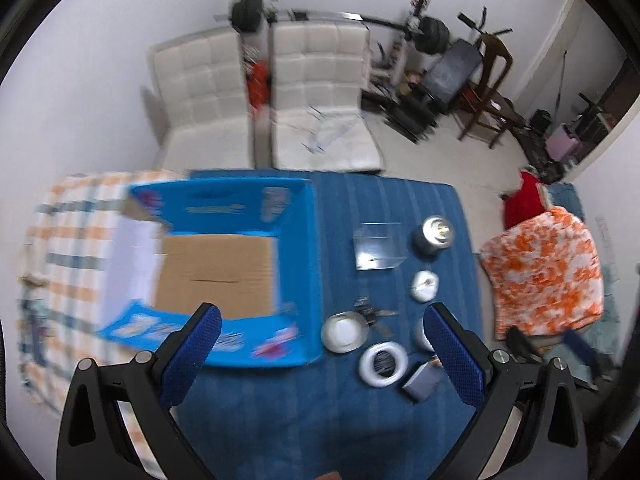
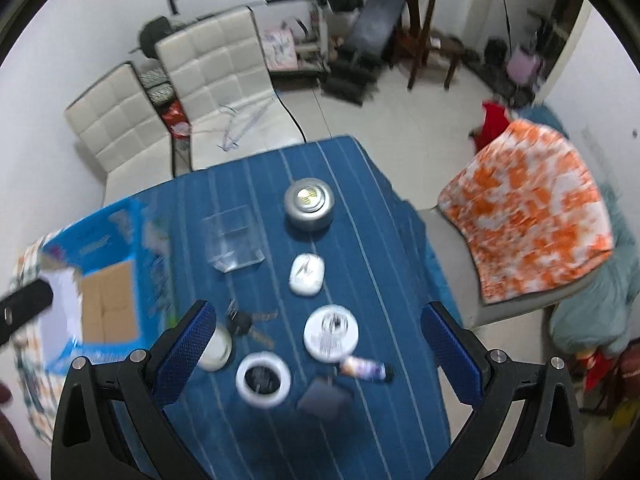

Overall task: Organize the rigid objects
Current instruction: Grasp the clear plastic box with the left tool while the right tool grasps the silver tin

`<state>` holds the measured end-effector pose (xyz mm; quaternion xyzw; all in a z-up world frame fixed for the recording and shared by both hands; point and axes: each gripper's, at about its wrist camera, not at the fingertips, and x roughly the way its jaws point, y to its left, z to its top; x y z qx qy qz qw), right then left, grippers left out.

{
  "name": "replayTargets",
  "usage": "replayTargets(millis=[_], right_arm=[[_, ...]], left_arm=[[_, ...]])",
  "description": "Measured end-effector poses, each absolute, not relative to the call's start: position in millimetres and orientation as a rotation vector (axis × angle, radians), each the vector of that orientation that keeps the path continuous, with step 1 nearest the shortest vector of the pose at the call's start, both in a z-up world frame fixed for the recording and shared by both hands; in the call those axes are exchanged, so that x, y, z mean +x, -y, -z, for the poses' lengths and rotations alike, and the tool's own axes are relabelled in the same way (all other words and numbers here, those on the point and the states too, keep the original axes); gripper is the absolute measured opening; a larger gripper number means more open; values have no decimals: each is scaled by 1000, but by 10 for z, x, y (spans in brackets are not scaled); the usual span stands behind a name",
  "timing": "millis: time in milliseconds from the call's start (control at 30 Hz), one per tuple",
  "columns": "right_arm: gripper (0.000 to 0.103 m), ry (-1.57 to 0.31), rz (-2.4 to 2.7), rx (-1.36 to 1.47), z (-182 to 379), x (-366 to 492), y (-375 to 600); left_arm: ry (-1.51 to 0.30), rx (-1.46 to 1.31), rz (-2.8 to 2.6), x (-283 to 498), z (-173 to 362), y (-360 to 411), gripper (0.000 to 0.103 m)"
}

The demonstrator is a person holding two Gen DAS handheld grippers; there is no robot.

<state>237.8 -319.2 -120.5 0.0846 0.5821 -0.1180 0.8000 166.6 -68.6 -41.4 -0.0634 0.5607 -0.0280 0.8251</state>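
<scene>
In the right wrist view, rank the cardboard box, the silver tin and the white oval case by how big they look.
1. cardboard box
2. silver tin
3. white oval case
Their differing distances from the camera make true sizes unsure.

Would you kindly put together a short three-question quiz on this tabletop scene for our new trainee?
1. True or false: the cardboard box already holds several items.
2. Multiple choice: the clear plastic box lies (A) inside the cardboard box, (B) on the blue striped cloth, (C) on the white chair.
3. Are the left gripper and right gripper holding anything?

Key:
1. False; only its bare bottom shows.
2. B.
3. No; both are open and empty above the cloth.
</scene>
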Motion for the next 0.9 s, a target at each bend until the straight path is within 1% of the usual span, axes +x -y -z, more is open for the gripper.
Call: replayTargets(millis=[167, 233, 267, 367, 433, 567, 633, 733, 900], right_arm=[[103, -1368, 261, 246, 2076, 3255, 3585], [101, -1409, 264, 262, 2366, 3501, 3669], [100, -1421, 263, 271, 2461, 3574, 3700], [99, -1452, 241, 312, 2743, 3809, 3765], [99, -1468, 224, 310, 2869, 3916, 3762], [96, -1511, 172, 306, 3114, 4111, 3720], [84, -1536, 157, 297, 3226, 4190, 3706], [78, -1578, 126, 323, 3332, 4197, 3692], [75, -1613, 162, 281, 3298, 4112, 3807]], left_arm=[[-1344, -150, 87, 2426, 1088, 1145, 103], [-1400, -168, 85, 2649, 1344, 1284, 103], [-1439, -171, 79, 2788, 1538, 1373, 103], [-1494, -142, 54, 2982, 1870, 1507, 103], [-1525, -120, 37, 3068, 2082, 1582, 103], [-1565, -123, 23, 3157, 2344, 1641, 103], [-1582, -120, 17, 3181, 2441, 1676, 103], [-1600, -104, 10, 3223, 2535, 1737, 103], [-1632, -85, 0, 3325, 2697, 1818, 103]])
